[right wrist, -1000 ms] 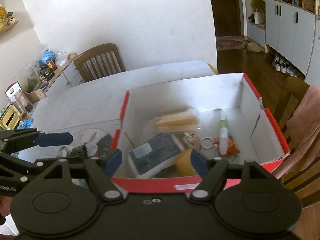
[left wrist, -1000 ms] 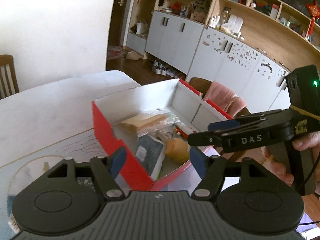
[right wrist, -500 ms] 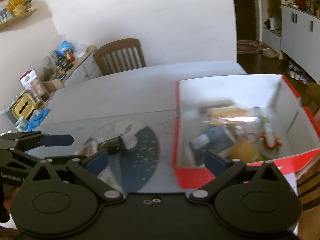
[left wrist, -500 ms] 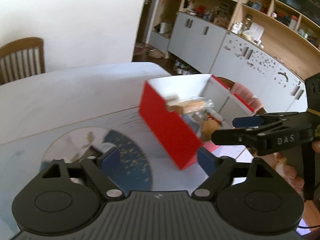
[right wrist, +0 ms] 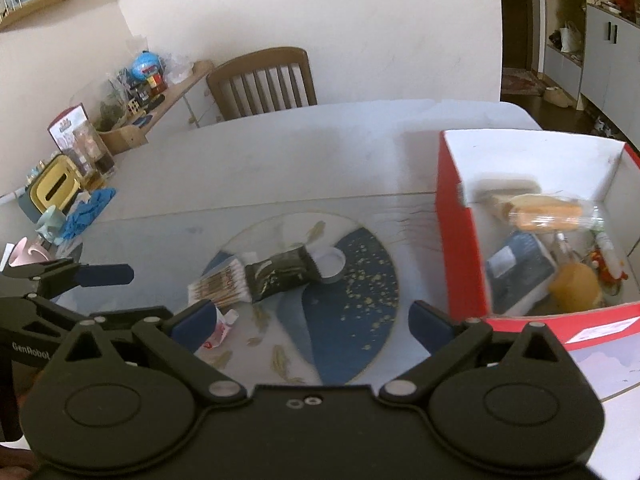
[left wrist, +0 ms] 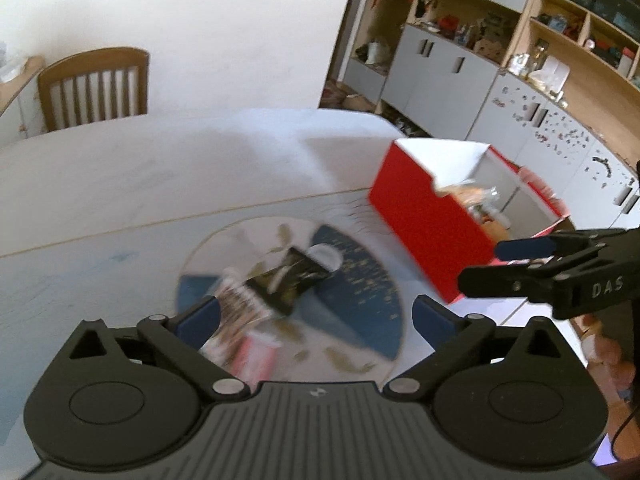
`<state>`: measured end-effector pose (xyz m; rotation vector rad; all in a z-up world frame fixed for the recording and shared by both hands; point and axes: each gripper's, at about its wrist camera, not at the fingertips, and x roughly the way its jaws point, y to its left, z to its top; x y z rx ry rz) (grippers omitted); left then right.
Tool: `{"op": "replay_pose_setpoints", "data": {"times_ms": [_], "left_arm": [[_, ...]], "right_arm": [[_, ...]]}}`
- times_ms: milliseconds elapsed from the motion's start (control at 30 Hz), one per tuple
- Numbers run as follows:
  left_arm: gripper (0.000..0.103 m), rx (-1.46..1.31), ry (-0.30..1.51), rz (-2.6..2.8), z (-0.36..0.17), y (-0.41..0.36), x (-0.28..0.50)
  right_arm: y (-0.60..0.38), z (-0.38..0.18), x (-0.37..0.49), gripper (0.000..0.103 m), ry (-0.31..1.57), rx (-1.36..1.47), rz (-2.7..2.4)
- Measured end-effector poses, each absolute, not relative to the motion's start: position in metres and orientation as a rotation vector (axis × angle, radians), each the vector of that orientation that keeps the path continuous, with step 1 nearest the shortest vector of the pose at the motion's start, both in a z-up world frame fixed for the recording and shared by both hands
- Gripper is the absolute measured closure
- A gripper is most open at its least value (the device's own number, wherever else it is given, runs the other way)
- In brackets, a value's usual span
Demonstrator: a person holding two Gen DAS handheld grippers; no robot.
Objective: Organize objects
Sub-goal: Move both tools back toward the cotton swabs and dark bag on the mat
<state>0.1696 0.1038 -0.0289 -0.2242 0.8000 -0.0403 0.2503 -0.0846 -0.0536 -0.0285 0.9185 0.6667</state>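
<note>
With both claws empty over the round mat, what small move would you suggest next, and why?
Probably lower the right claw onto the dark pouch and close on it. It lies uppermost in the loose pile on the mat, across the cotton swabs and against the tape roll. Both claws, including the left claw, have just opened wide and hold nothing. The red box stands beside the mat.

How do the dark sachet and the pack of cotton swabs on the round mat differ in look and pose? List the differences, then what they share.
The dark sachet is black-green and glossy; the pack of cotton swabs is clear, showing pale sticks. The sachet's far end rests against the tape roll; the pack of cotton swabs lies nearer the left gripper, clear of the roll. Both lie flat on the round mat, outside the red box.
</note>
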Motion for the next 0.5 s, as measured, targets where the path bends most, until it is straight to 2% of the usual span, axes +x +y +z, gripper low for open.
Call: {"op": "replay_pose_setpoints", "data": {"times_ms": [500], "left_arm": [[0.0,-0.173,0.872,-0.027,-0.087,0.145,0.155]], "right_arm": [[-0.032,-0.088,0.266,0.001,0.995,-0.065,0.573]]}}
